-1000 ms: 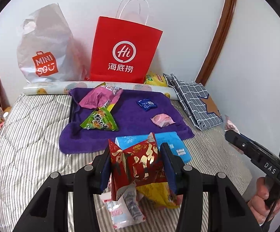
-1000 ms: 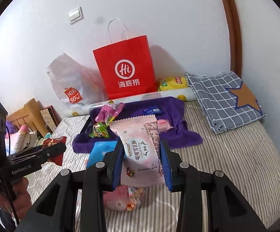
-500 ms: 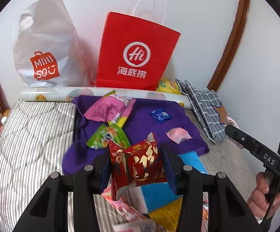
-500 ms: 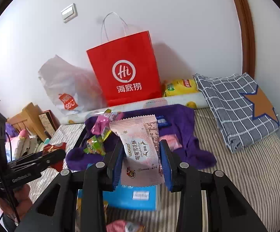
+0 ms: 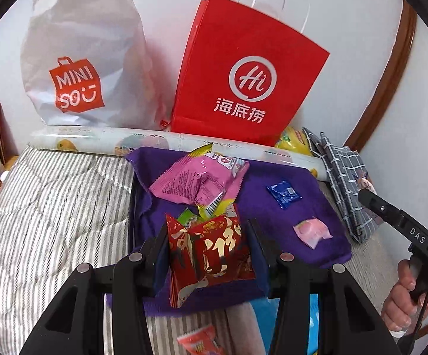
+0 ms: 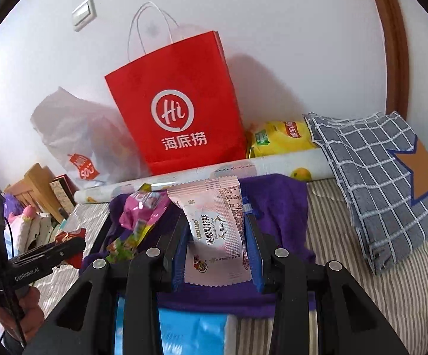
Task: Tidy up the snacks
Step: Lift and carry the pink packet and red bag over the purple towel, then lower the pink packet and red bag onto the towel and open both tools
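Both wrist views toward red bag (image 5: 243,88)

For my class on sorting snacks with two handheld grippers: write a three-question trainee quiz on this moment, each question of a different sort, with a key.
1. True or false: the left gripper is shut on a red and gold snack packet.
2. Multiple choice: what does the right gripper hold? A) a pale pink snack packet; B) a yellow chip bag; C) nothing.
3. Fill in: the small blue packet and the small pink wrapped sweet both lie on the ______ cloth.

Key: 1 true; 2 A; 3 purple.
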Demonstrator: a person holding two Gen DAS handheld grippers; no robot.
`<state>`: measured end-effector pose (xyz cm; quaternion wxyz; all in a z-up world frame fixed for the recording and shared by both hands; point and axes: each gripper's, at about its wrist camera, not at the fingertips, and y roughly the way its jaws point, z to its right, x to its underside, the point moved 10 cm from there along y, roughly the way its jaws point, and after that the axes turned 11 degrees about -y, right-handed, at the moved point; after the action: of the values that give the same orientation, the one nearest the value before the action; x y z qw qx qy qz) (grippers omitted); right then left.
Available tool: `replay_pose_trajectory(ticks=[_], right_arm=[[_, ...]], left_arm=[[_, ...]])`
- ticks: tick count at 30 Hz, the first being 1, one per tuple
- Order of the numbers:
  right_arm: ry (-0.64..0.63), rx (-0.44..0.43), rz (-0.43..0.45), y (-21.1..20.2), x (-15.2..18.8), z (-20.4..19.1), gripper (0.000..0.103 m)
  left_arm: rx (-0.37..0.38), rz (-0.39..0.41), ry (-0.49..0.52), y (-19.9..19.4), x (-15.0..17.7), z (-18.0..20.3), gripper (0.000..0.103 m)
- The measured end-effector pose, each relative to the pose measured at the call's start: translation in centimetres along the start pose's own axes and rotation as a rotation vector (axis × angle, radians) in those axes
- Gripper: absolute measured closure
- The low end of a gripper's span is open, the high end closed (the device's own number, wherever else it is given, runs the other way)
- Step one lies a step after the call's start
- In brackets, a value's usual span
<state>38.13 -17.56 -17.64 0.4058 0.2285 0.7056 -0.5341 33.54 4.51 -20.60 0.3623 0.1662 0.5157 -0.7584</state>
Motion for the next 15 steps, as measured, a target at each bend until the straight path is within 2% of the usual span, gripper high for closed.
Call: replay_pose_trajectory(ticks=[6, 10, 15], right_arm=[[0.043, -0.021, -0.075, 4.0, 2.8, 1.6, 0.067], [0.020, 0.027, -0.110, 5.0, 3.9, 2.5, 0.067], [0.023, 0.015, -0.112, 5.3, 4.2, 2.6, 0.067]], left_arm=[[0.016, -0.007, -0.026, 2.6, 0.8, -0.8, 0.058], [-0.010, -0.005, -0.045, 3.3, 1.1, -1.5, 0.058], [-0.014, 0.009, -0.044, 3.0, 0.8, -1.6, 0.058]])
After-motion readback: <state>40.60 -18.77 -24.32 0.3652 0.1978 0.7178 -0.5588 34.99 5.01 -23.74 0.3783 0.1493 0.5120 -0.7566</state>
